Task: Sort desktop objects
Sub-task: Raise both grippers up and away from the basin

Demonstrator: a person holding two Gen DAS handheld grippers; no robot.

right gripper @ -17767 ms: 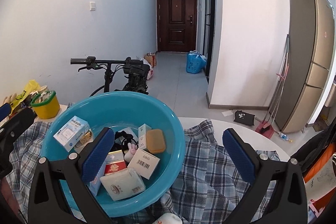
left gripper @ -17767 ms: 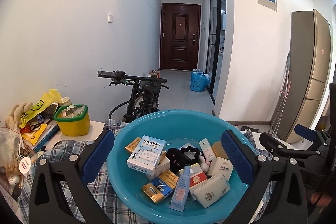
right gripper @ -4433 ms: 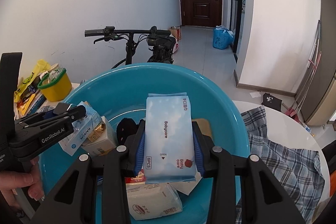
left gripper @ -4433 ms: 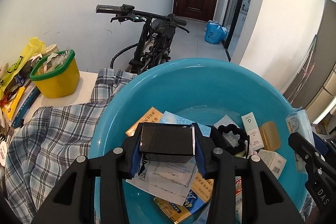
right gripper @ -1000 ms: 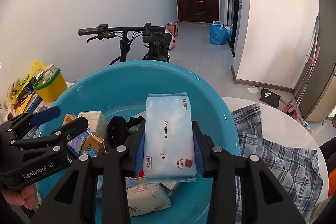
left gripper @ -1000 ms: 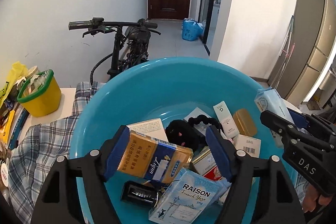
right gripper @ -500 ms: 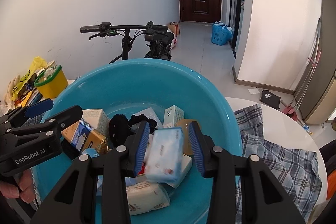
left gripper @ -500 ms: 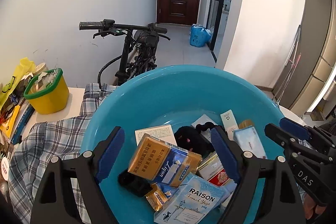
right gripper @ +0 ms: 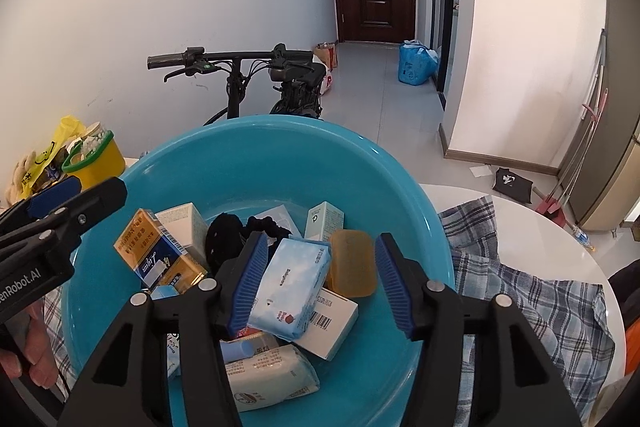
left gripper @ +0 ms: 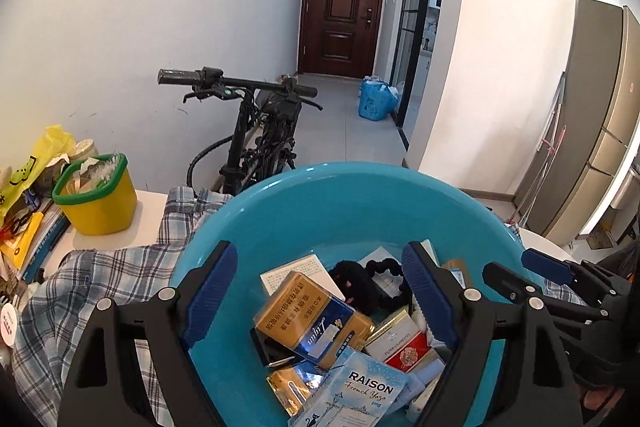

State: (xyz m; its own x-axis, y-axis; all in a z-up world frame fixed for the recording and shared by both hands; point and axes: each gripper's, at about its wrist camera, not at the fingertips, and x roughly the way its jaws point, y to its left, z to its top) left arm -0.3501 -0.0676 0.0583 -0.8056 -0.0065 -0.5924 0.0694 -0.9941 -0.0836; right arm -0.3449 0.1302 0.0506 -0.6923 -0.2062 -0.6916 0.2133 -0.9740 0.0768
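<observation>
Table [right gripper: 520, 211]: white, under a checked cloth [right gripper: 532, 291].
Basin [right gripper: 256, 163]: blue, on the cloth, full of boxes and packets.
Left gripper [left gripper: 320, 291]: jaws wide, nothing between; a gold box [left gripper: 308, 315] lies below.
Right gripper [right gripper: 318, 281]: jaws just opened, empty; a wipes packet [right gripper: 292, 283] lies in the basin, against one pad.

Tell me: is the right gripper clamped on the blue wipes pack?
No, the right gripper stands open, and the wipes pack lies loose in the basin.
</observation>
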